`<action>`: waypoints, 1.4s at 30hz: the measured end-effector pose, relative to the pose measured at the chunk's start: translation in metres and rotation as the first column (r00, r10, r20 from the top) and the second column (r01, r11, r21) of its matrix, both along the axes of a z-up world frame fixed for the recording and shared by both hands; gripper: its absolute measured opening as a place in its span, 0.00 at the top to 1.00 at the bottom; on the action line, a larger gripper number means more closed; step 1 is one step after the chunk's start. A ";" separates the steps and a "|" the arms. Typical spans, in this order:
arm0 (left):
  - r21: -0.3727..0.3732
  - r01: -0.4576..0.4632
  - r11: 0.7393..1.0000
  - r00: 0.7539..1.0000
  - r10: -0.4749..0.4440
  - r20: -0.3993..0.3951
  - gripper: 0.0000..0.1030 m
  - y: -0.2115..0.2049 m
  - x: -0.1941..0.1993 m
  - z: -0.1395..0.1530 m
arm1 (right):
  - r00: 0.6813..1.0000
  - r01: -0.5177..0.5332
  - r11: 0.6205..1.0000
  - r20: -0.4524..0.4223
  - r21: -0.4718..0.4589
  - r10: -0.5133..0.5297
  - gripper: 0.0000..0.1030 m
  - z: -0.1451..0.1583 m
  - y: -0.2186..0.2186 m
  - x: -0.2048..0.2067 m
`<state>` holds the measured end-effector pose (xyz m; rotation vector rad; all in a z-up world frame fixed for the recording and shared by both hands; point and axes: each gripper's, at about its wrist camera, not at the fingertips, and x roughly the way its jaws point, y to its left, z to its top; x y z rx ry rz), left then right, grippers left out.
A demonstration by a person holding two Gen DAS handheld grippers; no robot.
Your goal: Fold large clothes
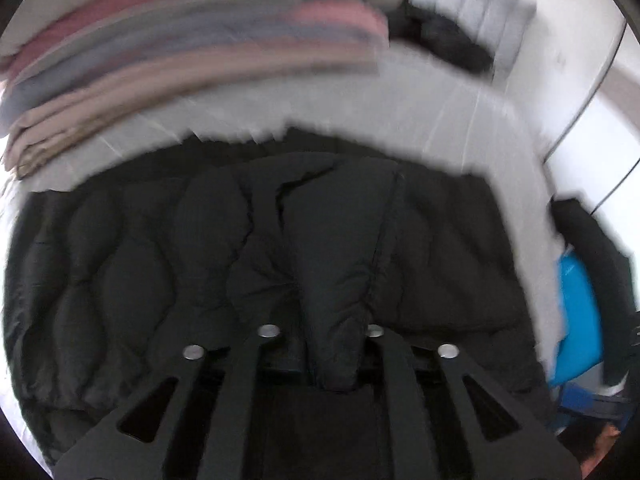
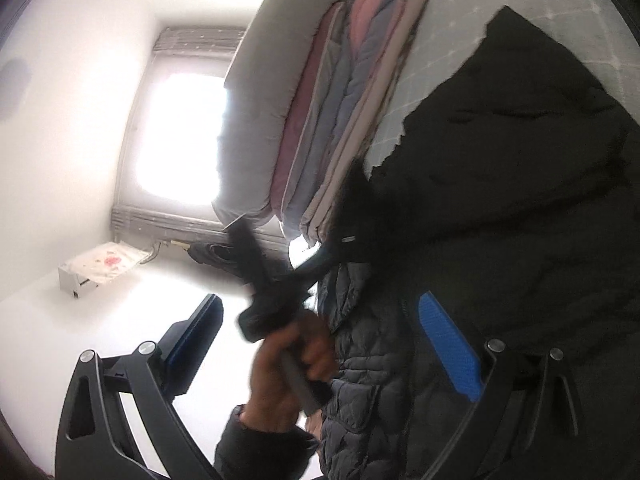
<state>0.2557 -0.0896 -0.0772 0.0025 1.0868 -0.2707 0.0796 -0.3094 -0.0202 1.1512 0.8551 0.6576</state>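
Two grippers on one black jacket [image 1: 160,248], which lies spread on the bed [image 1: 360,112] straight ahead of the left gripper [image 1: 320,332]. Left gripper is clamped on a bunched fold of jacket fabric between its fingers. Right gripper [image 2: 320,340] is spread wide, nothing between its blue pads [image 2: 448,344]; the jacket sits to its right, and the person's left hand [image 2: 288,364] is directly in front of it.

Risks, my guess: the puffy, slick fabric could slip from the left pinch if pulled fast; the right gripper could clip that hand if it closes now.

Room: a stack of folded quilts [image 1: 180,40] sits beyond the jacket's far edge, so forward space is limited. Bed edge lies to the left gripper's right; open floor [image 2: 100,320] is to the right gripper's left.
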 end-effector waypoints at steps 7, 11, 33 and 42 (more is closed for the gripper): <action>0.102 0.096 0.990 0.995 -0.092 -0.047 0.39 -0.039 -0.010 -0.027 | 1.000 -0.001 0.999 -0.027 0.038 0.002 0.08 -0.006 -0.006 0.003; 0.032 0.181 0.983 0.983 -0.181 -0.014 0.34 -0.034 -0.026 0.005 | 0.999 0.001 0.999 -0.036 0.038 0.000 0.08 -0.010 -0.012 0.011; -0.451 -0.109 0.886 0.990 0.054 -0.134 0.21 0.157 -0.041 -0.045 | 0.978 0.066 0.994 -0.205 0.083 -0.048 0.08 -0.105 0.031 0.082; -0.506 -0.118 0.854 0.989 0.057 -0.135 0.20 0.117 -0.013 -0.047 | 0.977 0.178 0.984 -0.119 0.019 -0.174 0.21 -0.110 0.031 0.106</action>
